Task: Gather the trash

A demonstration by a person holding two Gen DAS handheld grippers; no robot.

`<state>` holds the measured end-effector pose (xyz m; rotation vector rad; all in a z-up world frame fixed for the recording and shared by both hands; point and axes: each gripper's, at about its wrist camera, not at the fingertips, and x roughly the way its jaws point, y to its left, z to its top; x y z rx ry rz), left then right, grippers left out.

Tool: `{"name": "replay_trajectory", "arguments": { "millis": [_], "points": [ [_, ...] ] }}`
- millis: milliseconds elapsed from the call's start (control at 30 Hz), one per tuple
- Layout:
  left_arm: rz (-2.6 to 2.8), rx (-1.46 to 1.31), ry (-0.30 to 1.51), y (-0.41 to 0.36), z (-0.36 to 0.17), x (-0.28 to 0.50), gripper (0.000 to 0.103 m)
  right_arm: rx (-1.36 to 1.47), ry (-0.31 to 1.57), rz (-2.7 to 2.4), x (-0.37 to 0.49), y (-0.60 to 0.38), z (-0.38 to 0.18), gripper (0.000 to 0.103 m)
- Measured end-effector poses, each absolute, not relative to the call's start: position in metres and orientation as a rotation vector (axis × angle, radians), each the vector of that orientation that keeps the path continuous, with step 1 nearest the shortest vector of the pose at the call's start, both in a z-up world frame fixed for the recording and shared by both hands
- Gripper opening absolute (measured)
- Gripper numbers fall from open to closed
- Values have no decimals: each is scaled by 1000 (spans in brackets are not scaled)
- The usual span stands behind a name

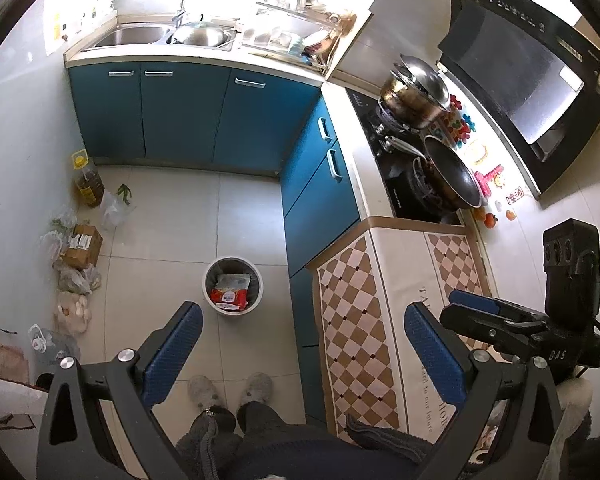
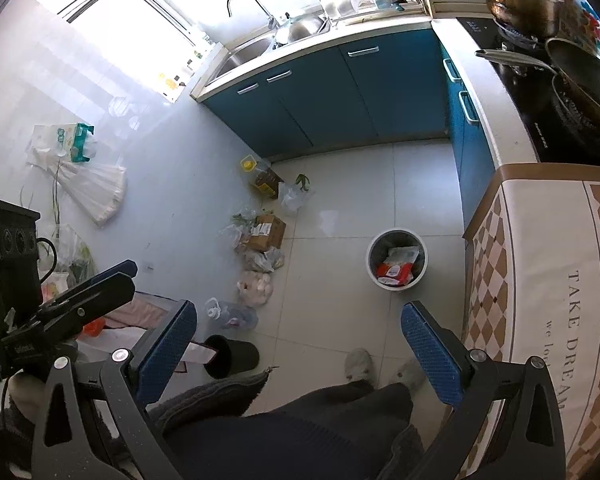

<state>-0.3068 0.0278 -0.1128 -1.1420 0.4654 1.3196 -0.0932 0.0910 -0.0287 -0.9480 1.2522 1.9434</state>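
Gaping wide and empty, left gripper (image 1: 304,344) and right gripper (image 2: 300,340).

Black gripper (image 1: 303,344), blue ribbed pads (image 1: 172,354)

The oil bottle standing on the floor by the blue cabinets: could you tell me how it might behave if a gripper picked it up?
The oil bottle looks partly full, so probably heavy. Its smooth plastic sides may slip between pads. It stands upright against the wall; a high push could tip it toward the plastic bag.
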Motion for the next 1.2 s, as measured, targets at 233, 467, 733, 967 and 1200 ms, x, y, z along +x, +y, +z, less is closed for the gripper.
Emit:
{"name": "replay_trajectory", "arguments": {
  "millis": [233, 467, 733, 967, 1200],
  "points": [
    [1330, -1161, 457, 22, -112, -308, 103, -953, 1246, 1945, -91, 89, -29, 103],
    [1338, -1184, 448, 18, -116, -302, 103, -965, 1244, 1939, -83, 83, -32, 103],
    [1335, -1182, 447, 18, -117, -303, 103, -978, 1246, 1940, -84, 81, -33, 103],
    [1334, -1181, 447, 17, -116, -303, 103, -986, 1247, 1947, -85, 80, -33, 103],
    [1333, -1180, 448, 16, -116, -303, 103, -985, 1247, 1953, -86, 80, -33, 103]
  ]
}}
